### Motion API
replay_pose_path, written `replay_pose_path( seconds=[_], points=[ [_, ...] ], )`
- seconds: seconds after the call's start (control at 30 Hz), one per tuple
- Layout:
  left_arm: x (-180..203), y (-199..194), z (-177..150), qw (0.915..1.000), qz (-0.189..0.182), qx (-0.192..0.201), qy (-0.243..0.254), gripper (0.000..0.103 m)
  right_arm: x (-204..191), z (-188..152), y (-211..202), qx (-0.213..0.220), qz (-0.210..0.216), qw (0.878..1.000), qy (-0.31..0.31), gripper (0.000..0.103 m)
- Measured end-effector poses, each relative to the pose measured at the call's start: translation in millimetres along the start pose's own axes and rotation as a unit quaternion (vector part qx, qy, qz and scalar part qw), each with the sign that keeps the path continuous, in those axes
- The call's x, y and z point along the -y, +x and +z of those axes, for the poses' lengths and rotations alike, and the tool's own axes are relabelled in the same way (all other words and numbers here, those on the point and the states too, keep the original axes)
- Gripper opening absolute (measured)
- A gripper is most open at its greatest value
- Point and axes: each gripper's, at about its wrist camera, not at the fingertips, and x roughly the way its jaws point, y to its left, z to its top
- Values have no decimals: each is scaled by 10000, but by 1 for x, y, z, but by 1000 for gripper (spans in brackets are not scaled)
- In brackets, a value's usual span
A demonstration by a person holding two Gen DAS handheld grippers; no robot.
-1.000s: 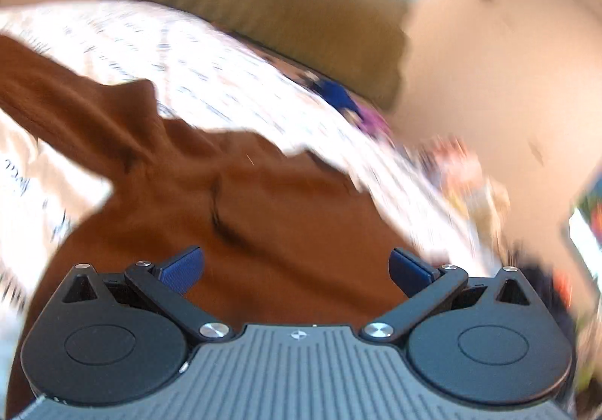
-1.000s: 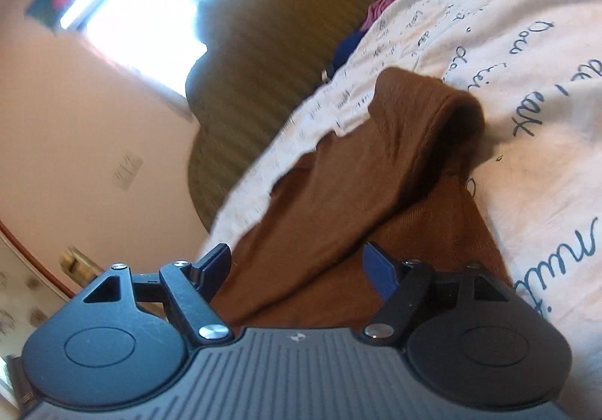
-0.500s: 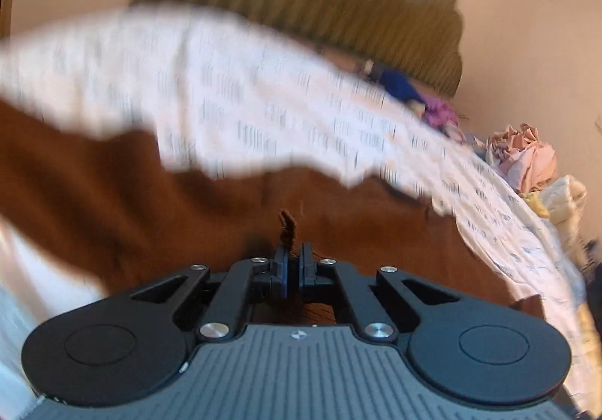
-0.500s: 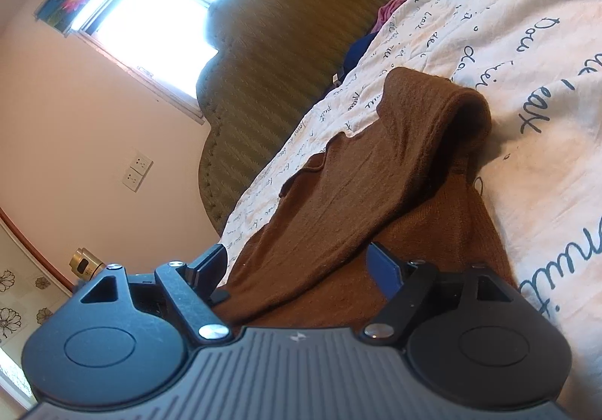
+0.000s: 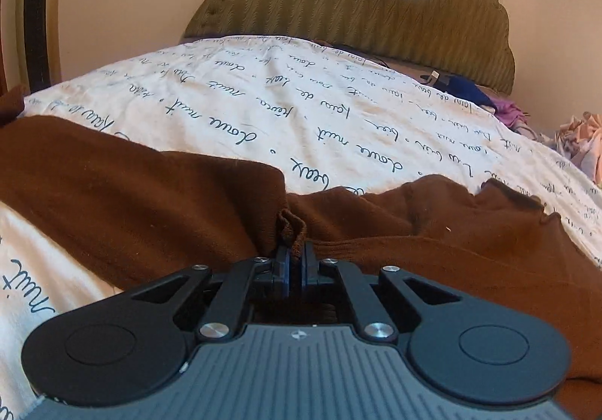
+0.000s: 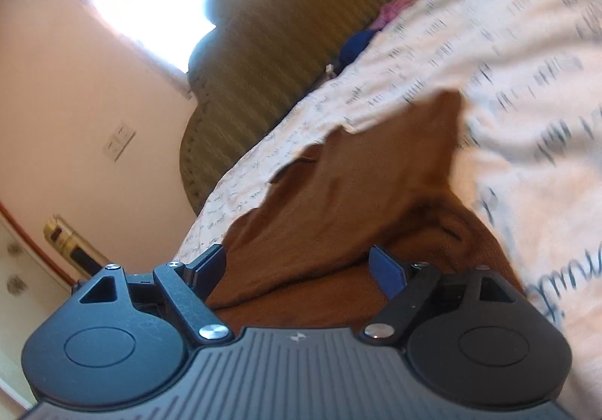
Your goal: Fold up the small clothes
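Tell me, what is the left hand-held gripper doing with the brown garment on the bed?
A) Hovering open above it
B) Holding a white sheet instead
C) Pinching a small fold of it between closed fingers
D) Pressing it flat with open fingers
C: in the left wrist view, the left hand-held gripper has its fingers closed on a small raised fold of the brown garment.

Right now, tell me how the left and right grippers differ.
The left gripper is shut, pinching a fold of the brown garment; the right gripper is open, gripping nothing. The left view is sharp; the right view is blurred. Both point over the same garment on the bedspread.
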Motion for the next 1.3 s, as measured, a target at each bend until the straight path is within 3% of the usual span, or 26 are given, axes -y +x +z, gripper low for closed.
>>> replay_pose_path(
  seconds=[0.07, 0.13, 0.17, 0.23, 0.3, 0.33, 0.37, 0.4, 0.47, 0.5, 0.57, 0.63, 0.73, 0.8, 0.87, 0.97, 1.07, 1.17, 1.23, 1.3],
  points=[
    [2, 1, -2, 10000, -15, 8, 92, 6, -24, 17, -3, 316, 140, 9981, -512, 86],
    [1, 1, -2, 10000, -52, 7, 82, 6, -39, 38, 9, 518, -10, 9946, -901, 103],
    [1, 4, -1, 10000, -74, -9, 53, 7, -39, 45, 24, 436, -168, 9935, -1040, 103],
    [-2, 3, -1, 9999, -134, -18, 2, 7, -28, 51, 70, -273, -933, 9863, -1336, 103],
    [-6, 3, -1, 9997, -245, -25, -88, 12, -9, 42, 111, -1011, -1853, 9656, -1520, 103],
    [-10, 0, -1, 9991, -378, -30, -174, 20, -7, 29, 115, -899, -1841, 9576, -2027, 103],
    [-17, -5, 1, 9979, -575, -19, -289, 36, -10, 22, 118, -912, -1859, 9512, -2288, 103],
    [-24, -12, 4, 9962, -776, 34, -404, 45, -12, 18, 120, -965, -1979, 9453, -2406, 103],
    [-43, -35, 9, 9930, -881, 388, -683, 84, -17, 9, 121, -1006, -2131, 9356, -2628, 103],
    [-57, -46, 13, 9908, -816, 673, -839, 89, -18, 7, 120, -1002, -2149, 9341, -2670, 103],
    [-89, -63, 25, 9858, -546, 1131, -1115, 88, -16, 8, 115, -969, -2077, 9385, -2584, 103],
    [-128, -68, 42, 9824, -74, 1274, -1364, 85, -12, 12, 111, -905, -1958, 9459, -2423, 103],
    [-188, -62, 69, 9716, 1172, 1466, -1440, 75, -11, 17, 111, -840, -1874, 9511, -2305, 103],
    [-237, -46, 90, 9697, 1327, 1167, -1686, 75, -12, 18, 112, -829, -1878, 9515, -2290, 103],
    [-279, -31, 101, 9604, 1555, 901, -2128, 56, -13, 17, 113, -835, -1914, 9498, -2330, 103],
    [-302, -15, 110, 9634, 1897, 672, -1770, 48, -14, 17, 114, -837, -1940, 9489, -2345, 103],
    [-292, -9, 111, 9761, 1806, 674, -1009, 48, -14, 16, 114, -836, -1933, 9493, -2335, 103],
    [-273, -2, 107, 9844, 1639, 500, -391, 56, -14, 16, 114, -834, -1933, 9494, -2329, 103],
    [-276, 4, 104, 9851, 1623, 284, -488, 57, -14, 16, 114, -834, -1933, 9494, -2331, 103],
    [-290, 2, 99, 9837, 1458, 239, -1022, 57, -14, 16, 114, -835, -1934, 9493, -2333, 103]
  ],
)
